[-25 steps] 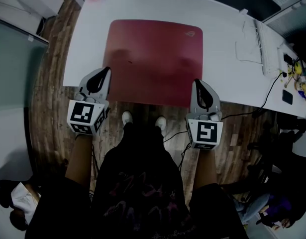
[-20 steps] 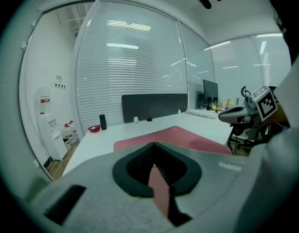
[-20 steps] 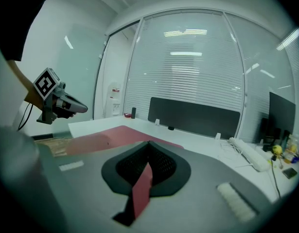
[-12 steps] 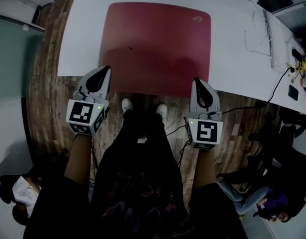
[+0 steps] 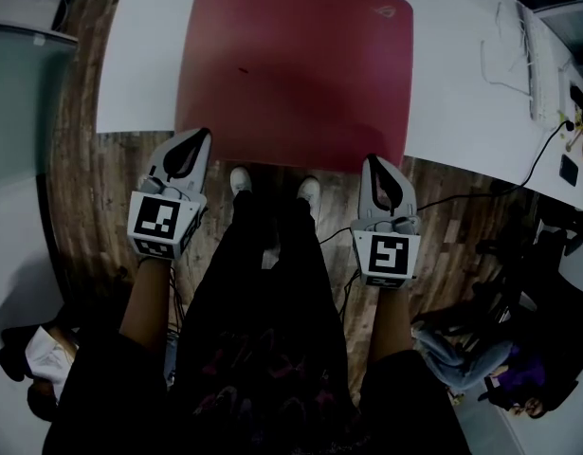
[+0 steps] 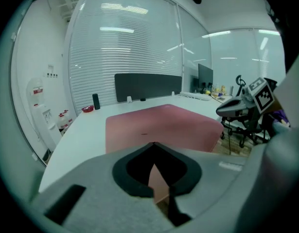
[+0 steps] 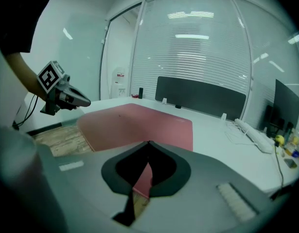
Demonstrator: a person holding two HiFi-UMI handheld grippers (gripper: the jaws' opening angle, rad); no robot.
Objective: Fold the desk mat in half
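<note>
The red desk mat (image 5: 296, 64) lies flat on the white desk (image 5: 139, 55), its near edge along the desk's front edge. My left gripper (image 5: 203, 134) is shut and empty, its tip just off the mat's near left corner. At the near right corner my right gripper (image 5: 372, 158) is likewise shut and holds nothing. In the left gripper view the shut left gripper (image 6: 153, 143) points over the mat (image 6: 159, 123); in the right gripper view the shut right gripper (image 7: 149, 142) faces the mat (image 7: 134, 123). Neither gripper touches the mat.
White cables and a power strip (image 5: 533, 64) lie at the desk's right. A dark partition panel (image 6: 147, 86) stands along the far edge. Office chairs (image 5: 519, 349) are on the wooden floor at right. The person's shoes (image 5: 240, 180) stand under the desk's front edge.
Both grippers have sunk toward the desk's front edge, from over the mat's near part to beside its near corners. Their jaws stayed shut. The mat has not moved.
</note>
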